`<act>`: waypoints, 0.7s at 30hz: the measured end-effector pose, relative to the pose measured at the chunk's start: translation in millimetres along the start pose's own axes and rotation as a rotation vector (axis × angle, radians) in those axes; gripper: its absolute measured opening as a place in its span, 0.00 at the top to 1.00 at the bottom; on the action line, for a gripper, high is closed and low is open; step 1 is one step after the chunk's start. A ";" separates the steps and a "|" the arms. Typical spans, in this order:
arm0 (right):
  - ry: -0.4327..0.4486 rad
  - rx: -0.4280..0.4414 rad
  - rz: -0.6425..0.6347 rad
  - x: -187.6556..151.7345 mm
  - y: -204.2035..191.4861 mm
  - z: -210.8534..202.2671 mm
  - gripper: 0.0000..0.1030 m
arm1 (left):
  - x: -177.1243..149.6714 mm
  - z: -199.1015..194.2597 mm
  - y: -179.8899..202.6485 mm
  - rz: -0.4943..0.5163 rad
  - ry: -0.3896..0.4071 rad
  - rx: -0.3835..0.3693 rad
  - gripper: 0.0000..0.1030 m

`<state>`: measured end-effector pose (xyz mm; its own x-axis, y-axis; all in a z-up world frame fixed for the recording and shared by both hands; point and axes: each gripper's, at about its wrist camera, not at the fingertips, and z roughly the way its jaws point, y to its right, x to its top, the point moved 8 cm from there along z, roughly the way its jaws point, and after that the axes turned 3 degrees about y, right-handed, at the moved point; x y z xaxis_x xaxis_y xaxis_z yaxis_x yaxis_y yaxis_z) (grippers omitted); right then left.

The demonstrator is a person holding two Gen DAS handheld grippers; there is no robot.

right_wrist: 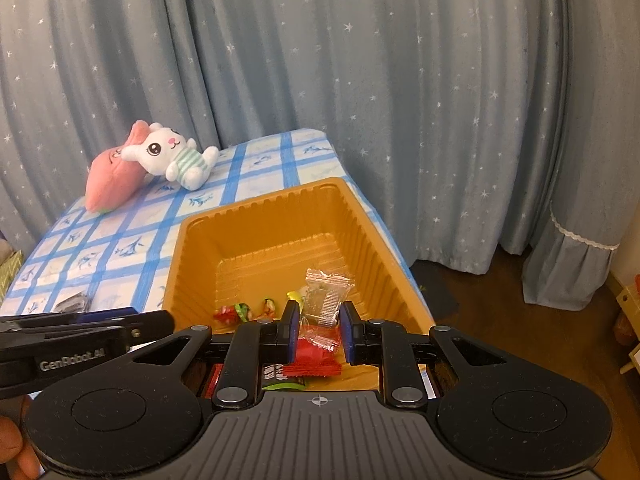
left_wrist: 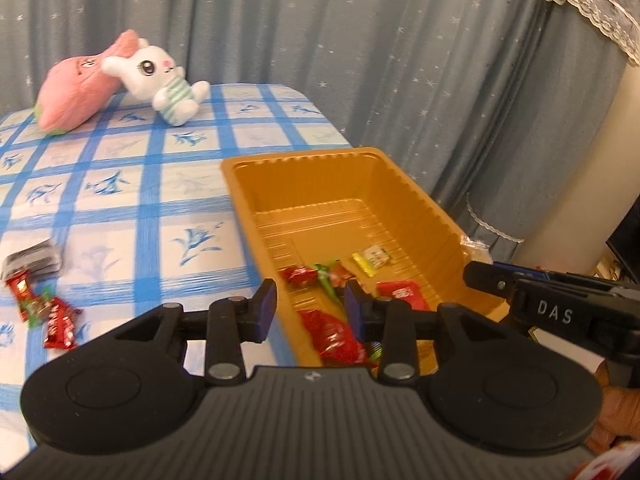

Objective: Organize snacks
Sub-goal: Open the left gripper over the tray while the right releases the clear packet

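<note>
An orange plastic tray point(left_wrist: 404, 196) point(right_wrist: 360, 224) stands on the checked table and holds several wrapped snacks, among them red packets point(left_wrist: 336, 336) and a yellow one point(left_wrist: 370, 258). My left gripper point(left_wrist: 310, 312) is open and empty over the tray's near left wall. My right gripper point(right_wrist: 318, 330) holds a clear-wrapped snack point(right_wrist: 326, 300) between its fingers above the tray's near end. Loose red snacks point(left_wrist: 60, 324) and a dark packet point(left_wrist: 34, 258) lie on the table to the left.
A white rabbit plush point(left_wrist: 160, 80) point(right_wrist: 172, 156) and a pink plush point(left_wrist: 76, 88) lie at the table's far side. Blue star curtains hang behind. The table edge drops off right of the tray, with brown floor point(right_wrist: 500, 300) below.
</note>
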<state>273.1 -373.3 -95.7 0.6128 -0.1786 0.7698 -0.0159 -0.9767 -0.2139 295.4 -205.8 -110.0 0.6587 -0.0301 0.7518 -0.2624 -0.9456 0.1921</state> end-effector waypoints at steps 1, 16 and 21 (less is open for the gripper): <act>-0.001 0.004 -0.004 -0.2 -1.8 -0.1 0.79 | -0.6 -2.2 -2.9 -0.006 0.002 0.004 0.68; -0.035 0.076 0.051 3.0 -13.3 5.8 0.48 | -12.0 -34.4 -27.0 -0.026 0.017 0.052 0.55; -0.041 0.039 0.060 -6.3 -11.9 -16.4 0.47 | -22.8 -55.3 -36.0 -0.030 0.013 0.072 0.50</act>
<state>256.4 -362.5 -88.1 0.6431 -0.2306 0.7302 -0.0232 -0.9590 -0.2824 250.8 -153.2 -99.2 0.6563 0.0027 0.7545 -0.1905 -0.9670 0.1692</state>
